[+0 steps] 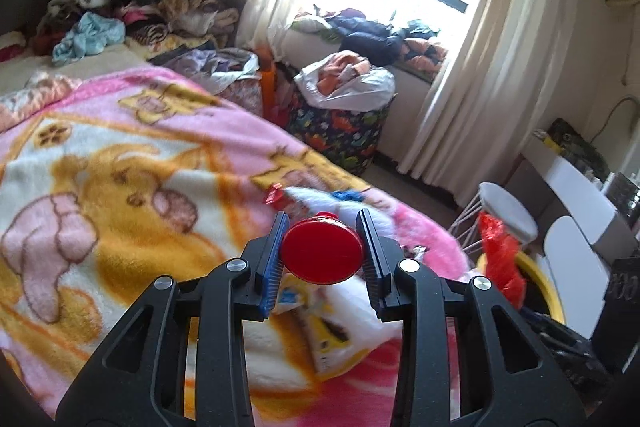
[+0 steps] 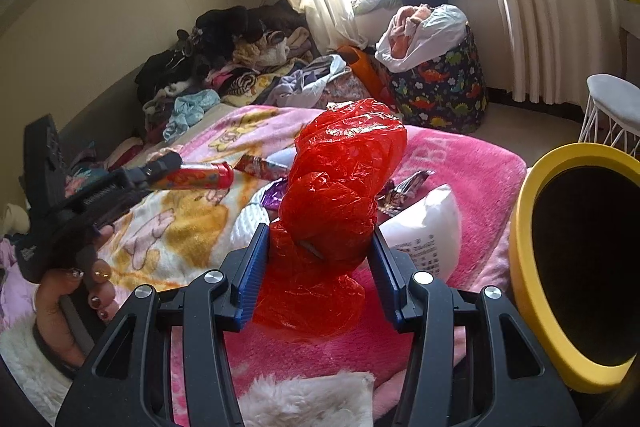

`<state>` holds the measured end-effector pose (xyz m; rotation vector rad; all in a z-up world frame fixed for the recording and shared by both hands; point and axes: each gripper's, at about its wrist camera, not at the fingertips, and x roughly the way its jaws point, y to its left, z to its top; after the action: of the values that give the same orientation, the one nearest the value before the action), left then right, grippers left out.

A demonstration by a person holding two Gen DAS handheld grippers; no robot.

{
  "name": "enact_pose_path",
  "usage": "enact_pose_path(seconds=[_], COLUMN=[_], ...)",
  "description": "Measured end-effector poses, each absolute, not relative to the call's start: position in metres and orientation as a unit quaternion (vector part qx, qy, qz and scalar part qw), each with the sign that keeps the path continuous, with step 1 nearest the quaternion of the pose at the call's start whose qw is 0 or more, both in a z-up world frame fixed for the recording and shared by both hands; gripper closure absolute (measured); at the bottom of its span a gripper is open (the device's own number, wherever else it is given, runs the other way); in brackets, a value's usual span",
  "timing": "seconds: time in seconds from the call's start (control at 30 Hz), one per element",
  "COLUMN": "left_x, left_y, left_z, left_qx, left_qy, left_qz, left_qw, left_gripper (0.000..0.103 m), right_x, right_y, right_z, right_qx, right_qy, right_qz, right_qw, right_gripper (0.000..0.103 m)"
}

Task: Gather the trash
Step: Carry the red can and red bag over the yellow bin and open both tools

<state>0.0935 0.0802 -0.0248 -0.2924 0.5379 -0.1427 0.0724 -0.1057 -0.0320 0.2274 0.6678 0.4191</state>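
Your left gripper (image 1: 323, 227) clamps a red-capped tube (image 1: 322, 254); your right gripper (image 2: 320, 259) pinches a red plastic bag (image 2: 340, 195) above the bed's (image 2: 472, 167) near edge.

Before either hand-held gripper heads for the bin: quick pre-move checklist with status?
1. Left hand-held gripper clamped on the red-capped tube: ok, pads press both sides of the cap.
2. Right hand-held gripper holding the red plastic bag: ok, bag bunched between its fingers.
3. Yellow-rimmed bin mouth unobstructed: ok, open and dark inside.
4. Bin has room left: cannot tell, interior too dark.
5. Bag's hanging end clear of the pink blanket: cannot tell.
6. Bed cleared of trash: not ok, wrappers remain on the blanket.
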Motion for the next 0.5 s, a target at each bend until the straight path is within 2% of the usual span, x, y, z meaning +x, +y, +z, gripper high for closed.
enact_pose_path(seconds=[0.5], left_x=[0.09], left_y=[0.025], left_z=[-0.013], left_qx=[-0.123], left_qy=[0.262], left_qz=[-0.128], left_qw=[0.949], left_gripper=[0.076], right_x=[0.062], right_y=[-0.147], right_z=[-0.017], right_qx=[0.139], right_qy=[0.304], right_qz=[0.169], right_qw=[0.927], right_gripper=[0.056])
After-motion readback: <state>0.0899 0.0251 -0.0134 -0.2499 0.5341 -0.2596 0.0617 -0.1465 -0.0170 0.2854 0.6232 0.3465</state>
